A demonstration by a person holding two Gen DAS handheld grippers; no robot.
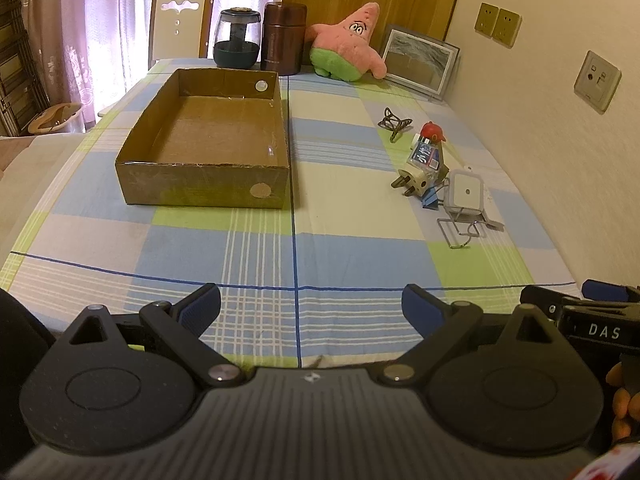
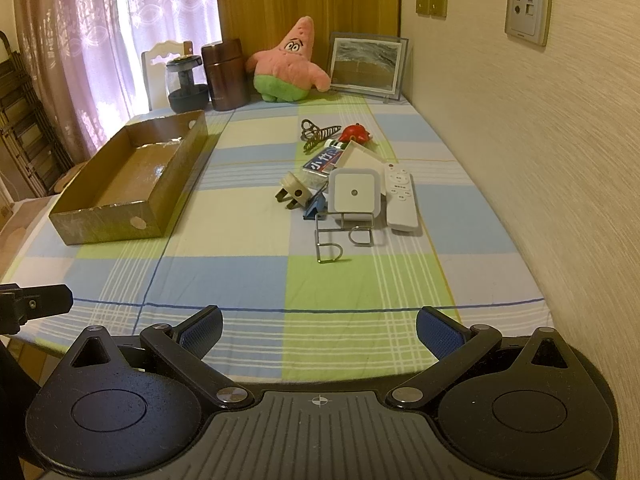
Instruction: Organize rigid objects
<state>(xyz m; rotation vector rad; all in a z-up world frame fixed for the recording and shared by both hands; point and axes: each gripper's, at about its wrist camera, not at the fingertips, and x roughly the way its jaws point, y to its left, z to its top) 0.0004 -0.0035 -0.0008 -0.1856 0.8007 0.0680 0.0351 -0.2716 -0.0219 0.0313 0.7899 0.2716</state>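
Observation:
An empty cardboard box (image 1: pixel 208 148) (image 2: pixel 132 184) lies on the checked tablecloth, left of centre. A cluster of small rigid items lies near the wall on the right: a white plug adapter (image 2: pixel 294 194) (image 1: pixel 416 178), a white square night light (image 2: pixel 354 194) (image 1: pixel 466 192), a white remote (image 2: pixel 402 200), a wire hook rack (image 2: pixel 336 236) (image 1: pixel 460 230), a blue packet (image 2: pixel 324 162), a red toy (image 2: pixel 356 134) (image 1: pixel 434 131) and a dark hair claw (image 2: pixel 318 132) (image 1: pixel 394 122). My left gripper (image 1: pixel 310 306) and right gripper (image 2: pixel 320 330) both hover open over the table's near edge, holding nothing.
At the far end stand a dark glass jar (image 1: pixel 238 38), a brown canister (image 1: pixel 284 38), a pink star plush (image 1: pixel 350 42) and a framed picture (image 1: pixel 418 60). A chair (image 1: pixel 180 20) sits behind the table. The wall (image 2: pixel 520 140) runs close along the right side.

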